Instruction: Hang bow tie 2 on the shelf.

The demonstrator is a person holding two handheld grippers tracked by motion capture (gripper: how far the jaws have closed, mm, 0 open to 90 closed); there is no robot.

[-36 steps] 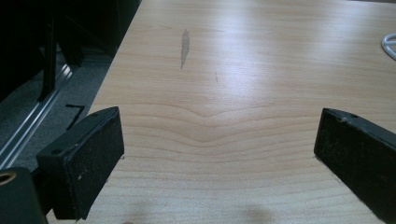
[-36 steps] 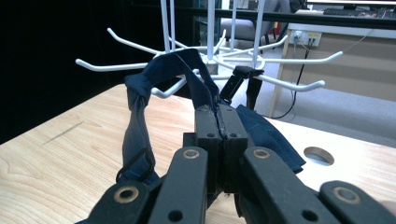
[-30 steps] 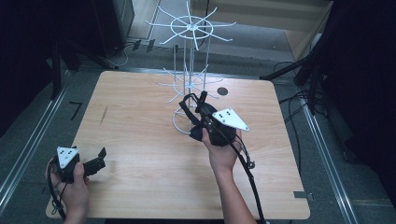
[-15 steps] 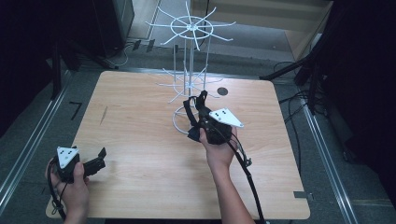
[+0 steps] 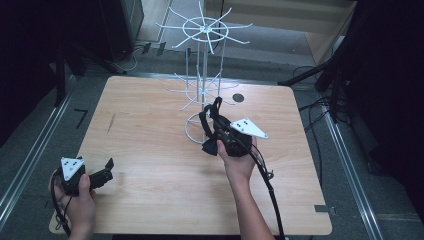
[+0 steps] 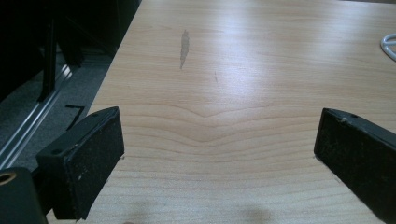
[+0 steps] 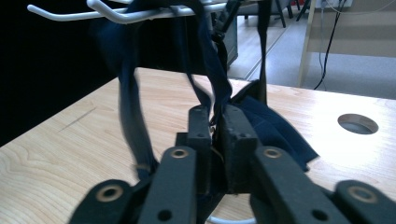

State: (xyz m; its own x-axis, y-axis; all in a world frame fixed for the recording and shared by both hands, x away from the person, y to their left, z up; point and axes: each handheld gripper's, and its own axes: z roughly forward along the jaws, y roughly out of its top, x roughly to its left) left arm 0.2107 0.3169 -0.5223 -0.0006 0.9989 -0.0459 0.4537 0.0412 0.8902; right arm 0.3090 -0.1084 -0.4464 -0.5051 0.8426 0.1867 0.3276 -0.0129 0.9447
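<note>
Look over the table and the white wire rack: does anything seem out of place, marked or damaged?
Little stands out. The wooden table carries a short dark smear near its left edge. The white wire rack stands upright, and the right tool is shut on a dark strap looped over one hook. The left tool is open.

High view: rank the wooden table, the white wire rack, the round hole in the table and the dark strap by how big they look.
1. wooden table
2. white wire rack
3. dark strap, held in the right gripper
4. round hole
</note>
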